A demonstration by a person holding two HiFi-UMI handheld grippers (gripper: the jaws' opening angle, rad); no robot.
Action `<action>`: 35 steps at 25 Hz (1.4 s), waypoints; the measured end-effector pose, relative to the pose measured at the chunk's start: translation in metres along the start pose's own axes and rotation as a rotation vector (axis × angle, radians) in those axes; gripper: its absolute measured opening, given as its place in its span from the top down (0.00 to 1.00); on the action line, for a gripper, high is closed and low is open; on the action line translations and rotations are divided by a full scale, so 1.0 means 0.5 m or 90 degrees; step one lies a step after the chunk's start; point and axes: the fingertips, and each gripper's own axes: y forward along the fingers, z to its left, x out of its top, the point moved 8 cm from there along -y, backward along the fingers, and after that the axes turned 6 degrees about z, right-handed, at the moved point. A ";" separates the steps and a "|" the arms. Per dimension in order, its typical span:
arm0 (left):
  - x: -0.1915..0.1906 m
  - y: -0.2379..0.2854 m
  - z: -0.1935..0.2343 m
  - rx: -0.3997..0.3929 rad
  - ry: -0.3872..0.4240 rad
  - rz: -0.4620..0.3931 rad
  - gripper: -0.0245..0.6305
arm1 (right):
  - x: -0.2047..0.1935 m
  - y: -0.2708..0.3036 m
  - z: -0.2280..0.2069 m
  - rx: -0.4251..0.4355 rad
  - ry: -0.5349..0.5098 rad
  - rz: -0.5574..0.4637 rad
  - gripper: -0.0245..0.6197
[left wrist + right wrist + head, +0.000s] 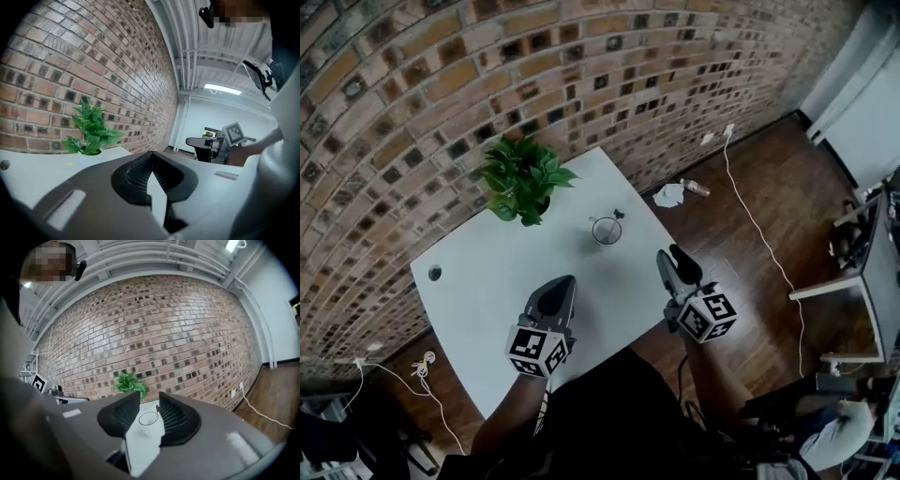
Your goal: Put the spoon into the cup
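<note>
Cup [607, 230] near table [478, 281] right edge; left hand-held gripper [566, 280] clenched empty, right hand-held gripper [671, 255] released.

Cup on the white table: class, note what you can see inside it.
The cup shows only a small dark tip at its far rim, perhaps the spoon's handle; too small to tell. The cup's bottom cannot be made out.

The table [487, 281] is smooth, matt white. The cup [607, 230] on it is clear glass. Behind the table, the brick wall [441, 75] looks rough; beside it, the floor [750, 216] is dark, glossy wood.
</note>
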 end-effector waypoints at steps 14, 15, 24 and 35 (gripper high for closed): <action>0.053 -0.020 -0.233 -0.175 0.086 -0.020 0.97 | 0.026 -0.415 0.031 -0.172 0.018 -0.110 0.95; 0.054 -0.018 -0.262 -0.186 0.093 -0.020 0.97 | 0.023 -0.445 0.028 -0.182 0.019 -0.115 0.95; 0.012 -0.033 -0.538 -0.231 0.097 -0.004 0.97 | -0.021 -0.770 -0.003 -0.258 0.022 -0.126 0.95; -0.027 -0.085 -0.789 -0.342 0.149 0.023 0.97 | -0.073 -1.077 0.015 -0.381 0.032 -0.172 0.95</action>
